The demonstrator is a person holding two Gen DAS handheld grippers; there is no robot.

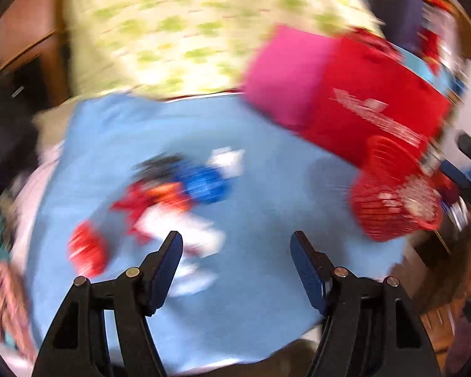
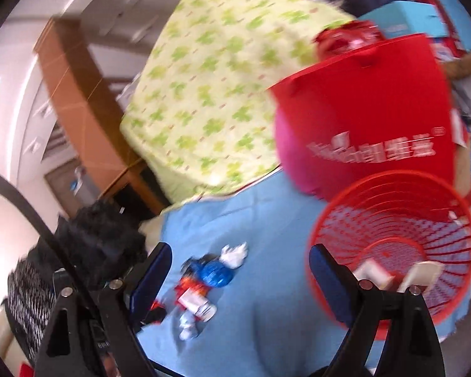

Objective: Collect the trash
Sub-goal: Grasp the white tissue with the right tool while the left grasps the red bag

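The left tongs (image 1: 237, 245) stand apart with nothing between them, above the near part of a light blue cloth (image 1: 267, 188) that covers the surface; whether a counter or a bed lies under it cannot be told. The right tongs (image 2: 240, 259) are also wide apart and empty.

The trash lies in a loose heap (image 1: 179, 194) on the blue cloth, left of centre in the left wrist view and just beyond the left tongs' left finger. The view is blurred, but the heap shows a shiny blue crumpled wrapper (image 2: 216, 275), a white crumpled scrap (image 2: 234, 256) at its far side, red and orange wrappers (image 2: 191, 284), and a white packet (image 2: 197, 306) at the near end. A separate red crumpled piece (image 1: 86, 249) lies to the left of the heap.

A round red plastic mesh basket (image 2: 392, 188) stands on the cloth at the right, with some pale pieces (image 2: 373, 273) already inside it. Behind the basket stands a red bag with white lettering (image 2: 376, 110), a pink thing (image 1: 282, 75) beside it. A pale fabric with green clover print (image 2: 210, 88) rises at the far side. A black furry item (image 2: 103, 235) sits at the left edge.
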